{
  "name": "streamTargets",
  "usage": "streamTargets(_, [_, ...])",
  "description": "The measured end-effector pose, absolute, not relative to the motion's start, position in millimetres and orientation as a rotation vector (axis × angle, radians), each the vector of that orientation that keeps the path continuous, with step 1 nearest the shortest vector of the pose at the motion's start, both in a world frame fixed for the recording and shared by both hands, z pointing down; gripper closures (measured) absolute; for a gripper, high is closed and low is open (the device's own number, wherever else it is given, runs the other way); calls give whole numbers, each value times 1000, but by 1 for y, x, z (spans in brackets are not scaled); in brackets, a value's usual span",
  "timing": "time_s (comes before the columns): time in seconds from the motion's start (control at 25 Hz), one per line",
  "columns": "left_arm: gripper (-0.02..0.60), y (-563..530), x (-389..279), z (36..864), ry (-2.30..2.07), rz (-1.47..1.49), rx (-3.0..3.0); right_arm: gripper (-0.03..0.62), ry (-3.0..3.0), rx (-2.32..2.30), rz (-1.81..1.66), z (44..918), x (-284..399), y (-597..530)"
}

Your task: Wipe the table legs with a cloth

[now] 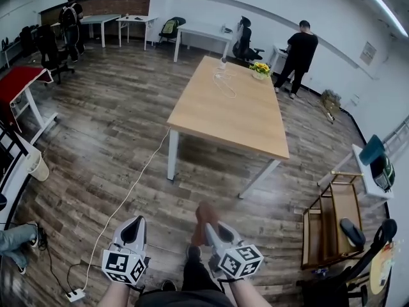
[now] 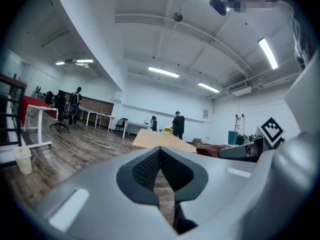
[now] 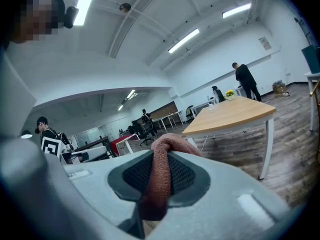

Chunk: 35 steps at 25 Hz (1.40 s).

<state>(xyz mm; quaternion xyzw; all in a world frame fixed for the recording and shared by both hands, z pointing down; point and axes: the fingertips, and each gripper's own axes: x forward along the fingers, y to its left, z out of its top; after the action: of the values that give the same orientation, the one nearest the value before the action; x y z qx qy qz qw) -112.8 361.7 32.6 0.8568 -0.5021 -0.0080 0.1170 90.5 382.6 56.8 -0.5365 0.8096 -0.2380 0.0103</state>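
A wooden-topped table (image 1: 230, 104) stands ahead on white legs, the near left leg (image 1: 172, 155) upright and the near right leg (image 1: 259, 179) slanted. Low in the head view, short of the table, my right gripper (image 1: 211, 228) is shut on a reddish-brown cloth (image 1: 204, 217). In the right gripper view the cloth (image 3: 161, 179) is pinched between the jaws of the right gripper (image 3: 162, 156), with the table (image 3: 235, 115) and one leg (image 3: 267, 144) to the right. My left gripper (image 1: 134, 228) is shut and holds nothing. The left gripper (image 2: 159, 151) points toward the distant table (image 2: 160, 139).
A white cable (image 1: 137, 184) runs across the floor from the table to a power strip (image 1: 75, 294). A wooden cart (image 1: 332, 226) stands to the right, and a waste bin (image 1: 37, 166) and a red desk (image 1: 19, 82) to the left. People (image 1: 300, 53) stand far behind the table.
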Motion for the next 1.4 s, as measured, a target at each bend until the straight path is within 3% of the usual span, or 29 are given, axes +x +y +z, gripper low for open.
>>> streamTargets(0.84, [563,146,-55,53,-1675,45,2363,530,2836,-1424,-786,92,128,124])
streamTargets(1.4, [563,69,-60,67,-1602,20,2370,530,2914,-1458,-708,108,93,59])
